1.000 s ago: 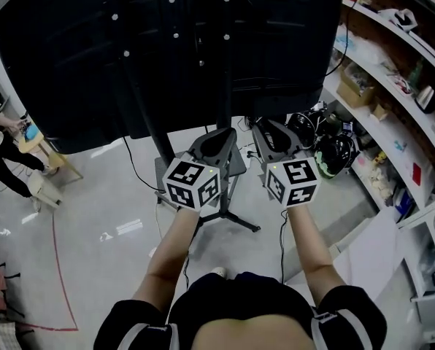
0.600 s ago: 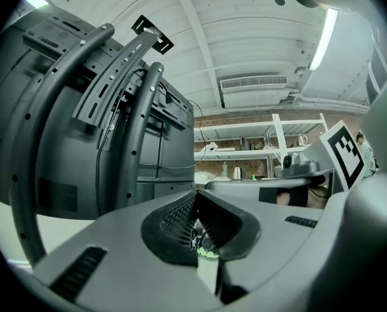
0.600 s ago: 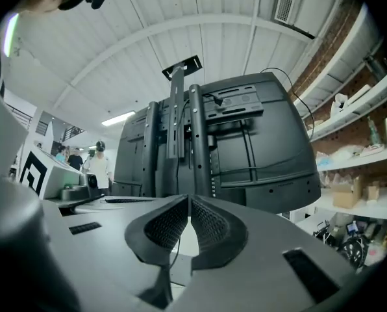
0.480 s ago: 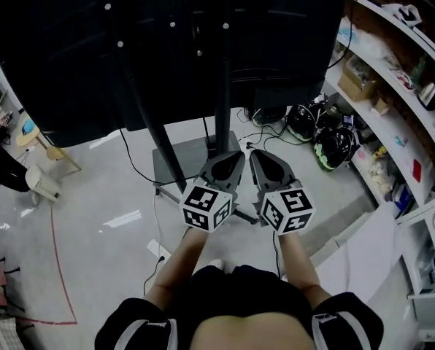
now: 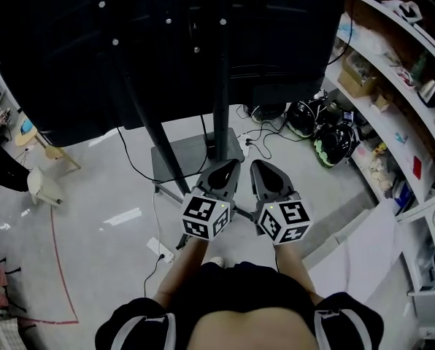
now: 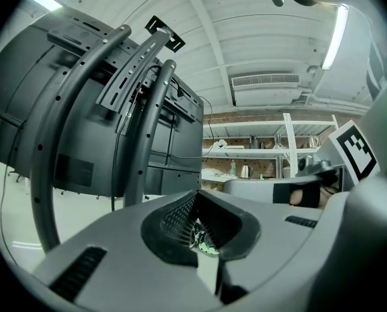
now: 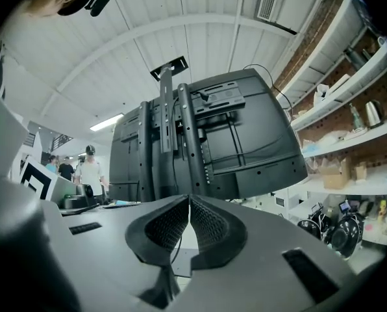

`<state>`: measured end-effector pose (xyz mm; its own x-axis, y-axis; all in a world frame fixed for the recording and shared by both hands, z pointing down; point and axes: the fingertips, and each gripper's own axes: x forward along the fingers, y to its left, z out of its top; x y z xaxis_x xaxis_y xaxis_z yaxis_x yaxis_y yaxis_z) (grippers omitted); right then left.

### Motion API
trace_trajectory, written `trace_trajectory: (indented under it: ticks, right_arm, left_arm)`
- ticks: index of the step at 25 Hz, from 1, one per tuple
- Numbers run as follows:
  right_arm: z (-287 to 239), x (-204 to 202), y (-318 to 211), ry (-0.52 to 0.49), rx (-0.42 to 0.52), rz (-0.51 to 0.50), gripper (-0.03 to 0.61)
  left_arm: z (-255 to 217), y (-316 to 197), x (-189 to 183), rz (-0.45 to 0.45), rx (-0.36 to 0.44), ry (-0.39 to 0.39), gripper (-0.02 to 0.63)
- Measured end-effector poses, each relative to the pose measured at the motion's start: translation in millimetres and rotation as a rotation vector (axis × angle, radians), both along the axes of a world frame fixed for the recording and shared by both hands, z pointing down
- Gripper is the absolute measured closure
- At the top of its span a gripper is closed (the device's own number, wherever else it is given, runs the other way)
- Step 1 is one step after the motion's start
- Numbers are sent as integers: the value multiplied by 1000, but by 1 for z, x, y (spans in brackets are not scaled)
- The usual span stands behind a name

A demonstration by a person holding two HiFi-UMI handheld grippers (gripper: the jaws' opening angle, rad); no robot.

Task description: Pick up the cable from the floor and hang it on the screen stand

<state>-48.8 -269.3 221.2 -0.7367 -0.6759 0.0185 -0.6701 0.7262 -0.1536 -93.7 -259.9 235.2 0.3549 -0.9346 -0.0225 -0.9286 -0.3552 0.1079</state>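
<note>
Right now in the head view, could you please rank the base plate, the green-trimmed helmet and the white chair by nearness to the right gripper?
1. Base plate, just ahead-left of the right gripper.
2. Green-trimmed helmet, right, beside shelves.
3. White chair, far left.

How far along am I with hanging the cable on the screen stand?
Nothing done yet: the cable lies on the floor beside the stand. In hand: nothing; the left gripper and right gripper are shut and empty, near the stand's base. Left: grab the cable, hang it.
</note>
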Motion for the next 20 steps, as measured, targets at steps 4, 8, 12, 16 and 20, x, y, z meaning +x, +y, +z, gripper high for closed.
trace_trajectory:
  ticks: [4,8,12,16,20]
  right_arm:
    - [-2,2,1,-2,9,6,552]
    - [-6,0,4,-15,20,0,554]
    - [-6,-2,5,-16,19,1,554]
    - [-3,-6,5,-12,12,5,554]
    - [-1,-11,7,-13,1,3,555]
  left_arm:
    - [2,0,4,4,-11,5,607]
    - [3,0,4,2,-14,10,607]
    - [4,1,6,9,-14,12,607]
    - [5,3,1,2,-9,22,607]
    - [6,5,-7,-12,-14,30,607]
